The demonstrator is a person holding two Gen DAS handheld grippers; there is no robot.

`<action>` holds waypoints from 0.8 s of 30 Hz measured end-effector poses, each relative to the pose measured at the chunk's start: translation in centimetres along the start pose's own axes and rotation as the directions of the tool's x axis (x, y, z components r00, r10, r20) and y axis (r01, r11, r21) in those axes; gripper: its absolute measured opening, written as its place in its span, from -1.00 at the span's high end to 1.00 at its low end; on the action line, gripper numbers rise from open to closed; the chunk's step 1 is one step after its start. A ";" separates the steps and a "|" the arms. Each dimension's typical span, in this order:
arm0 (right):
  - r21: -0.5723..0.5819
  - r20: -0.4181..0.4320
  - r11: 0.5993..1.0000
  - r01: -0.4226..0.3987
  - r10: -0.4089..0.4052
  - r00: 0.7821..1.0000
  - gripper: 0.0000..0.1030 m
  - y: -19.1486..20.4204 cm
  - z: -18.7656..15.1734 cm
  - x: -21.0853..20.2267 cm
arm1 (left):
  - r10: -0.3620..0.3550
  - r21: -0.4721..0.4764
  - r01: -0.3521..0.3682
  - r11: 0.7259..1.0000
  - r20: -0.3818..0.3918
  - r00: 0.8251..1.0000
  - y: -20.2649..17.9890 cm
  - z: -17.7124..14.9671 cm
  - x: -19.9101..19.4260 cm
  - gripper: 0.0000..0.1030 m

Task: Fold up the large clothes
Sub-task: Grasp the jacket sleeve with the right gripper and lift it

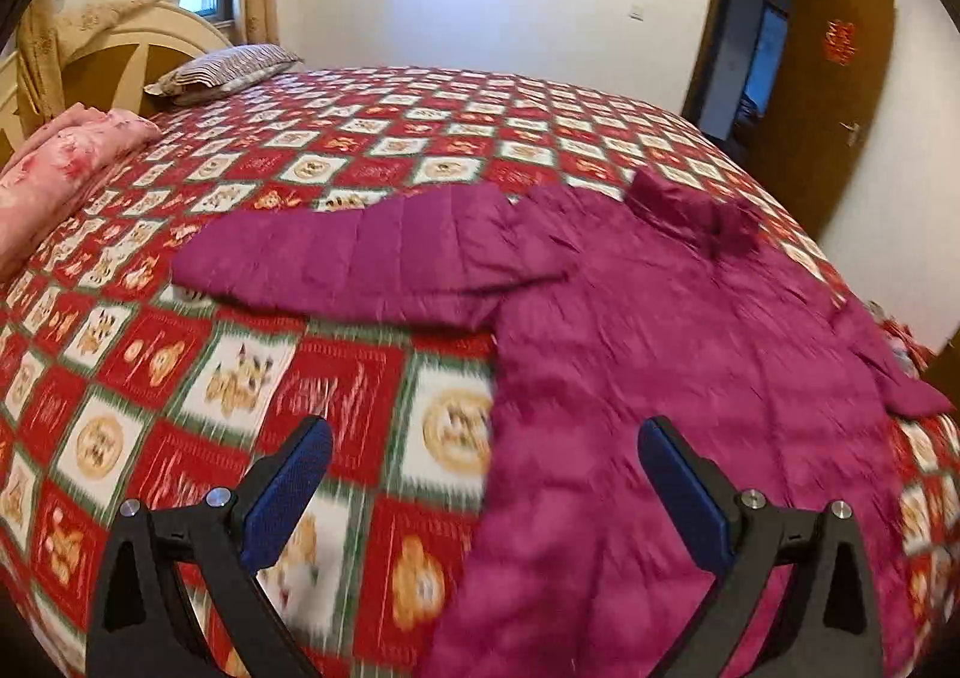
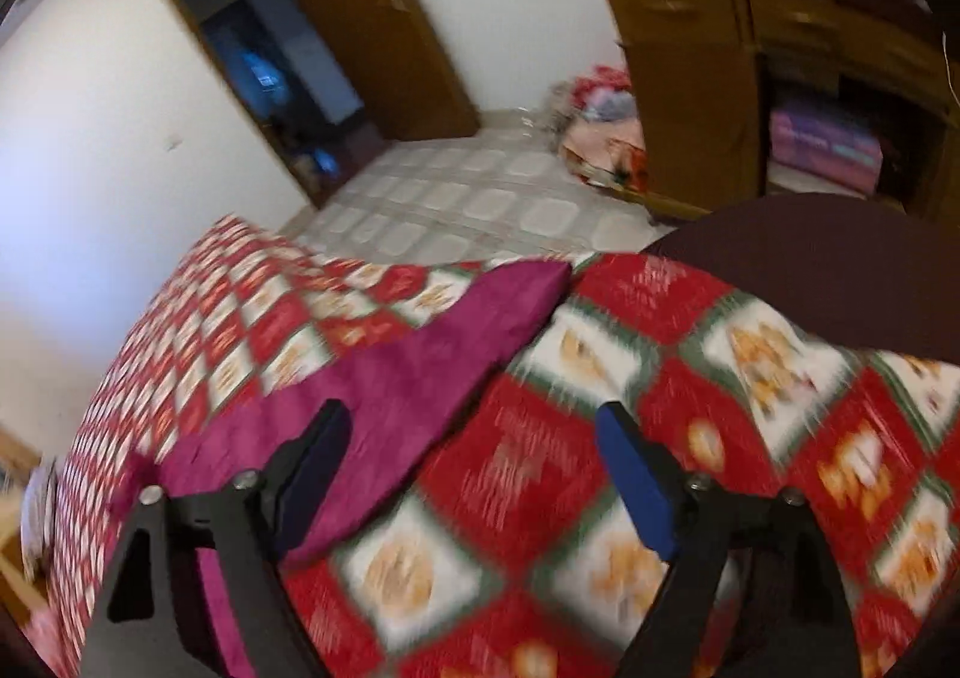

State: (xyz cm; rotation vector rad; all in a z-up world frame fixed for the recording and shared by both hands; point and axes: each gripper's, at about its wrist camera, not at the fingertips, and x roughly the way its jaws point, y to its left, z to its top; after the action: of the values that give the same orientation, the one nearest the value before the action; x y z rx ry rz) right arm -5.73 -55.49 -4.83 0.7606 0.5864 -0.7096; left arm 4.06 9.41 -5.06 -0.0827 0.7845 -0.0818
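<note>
A large magenta quilted jacket (image 1: 660,330) lies spread flat on the bed, collar at the far side and one sleeve (image 1: 360,258) stretched out to the left. My left gripper (image 1: 486,438) is open and empty, hovering above the jacket's near left edge. In the right wrist view a sleeve of the jacket (image 2: 420,366) runs diagonally across the bedspread. My right gripper (image 2: 474,426) is open and empty above the sleeve's right edge, its left finger over the sleeve. The right view is blurred.
The bed carries a red, white and green checked bedspread (image 1: 240,378). A pink folded quilt (image 1: 60,174) and a striped pillow (image 1: 222,69) lie near the headboard. A wooden cabinet (image 2: 750,78) and an open door (image 2: 372,18) stand beyond the bed's foot.
</note>
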 end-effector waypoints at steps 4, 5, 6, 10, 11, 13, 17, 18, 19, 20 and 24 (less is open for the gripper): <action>0.037 -0.073 0.995 0.090 -0.087 0.994 -0.63 -0.9 2.2 6.1 | 0.048 -0.041 -0.048 0.998 0.007 0.999 0.4 0.1 2.7 -0.98; 0.057 -0.086 0.991 0.117 -0.112 0.990 -0.62 -1.3 2.2 7.2 | 0.064 -0.046 -0.064 0.997 0.004 0.998 0.3 -0.2 3.4 -0.98; 0.070 -0.096 0.990 0.126 -0.119 0.988 -0.60 -1.6 2.2 7.9 | 0.077 -0.046 -0.077 0.996 0.000 0.997 0.3 -0.4 4.0 -0.98; -0.015 -0.059 0.986 0.164 -0.165 0.985 -0.54 -0.6 3.3 10.1 | 0.152 -0.006 -0.152 0.988 -0.043 0.987 -0.1 -1.3 6.4 -0.98; -0.056 -0.059 0.980 0.191 -0.194 0.979 -0.40 0.0 3.4 10.4 | 0.164 0.006 -0.164 0.986 -0.063 0.984 -0.2 -1.8 7.0 -0.98; -0.135 -0.085 0.970 0.200 -0.213 0.973 0.69 0.7 3.4 11.4 | 0.173 0.015 -0.172 0.985 -0.083 0.981 -0.3 -2.4 7.8 -0.98; -0.091 -0.111 0.979 0.181 -0.191 0.975 0.75 -1.1 2.9 12.0 | 0.168 0.006 -0.168 0.986 -0.072 0.983 -0.4 -3.5 8.5 -0.98; -0.097 -0.094 0.979 0.180 -0.189 0.977 0.76 -0.9 2.9 11.6 | 0.164 -0.001 -0.164 0.986 -0.071 0.984 -0.4 -3.6 8.5 -0.98; -0.127 -0.049 0.977 0.172 -0.179 0.983 0.77 -0.2 2.8 10.3 | 0.157 -0.007 -0.158 0.987 -0.069 0.985 -0.3 -3.6 8.5 -0.98; -0.159 -0.009 0.975 0.156 -0.160 0.987 0.77 0.7 2.8 9.2 | 0.153 -0.009 -0.154 0.988 -0.069 0.986 -0.3 -3.7 8.5 -0.98; -0.289 0.113 0.957 0.030 0.003 0.994 0.77 6.3 2.4 2.8 | 0.142 -0.021 -0.143 0.989 -0.070 0.987 -0.2 -3.8 8.6 -0.98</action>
State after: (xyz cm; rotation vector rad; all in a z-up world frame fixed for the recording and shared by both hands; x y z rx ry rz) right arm 1.29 -55.03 -2.80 0.4406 0.5784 -0.6567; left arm 7.42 8.15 -13.77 -0.0479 0.8579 0.0614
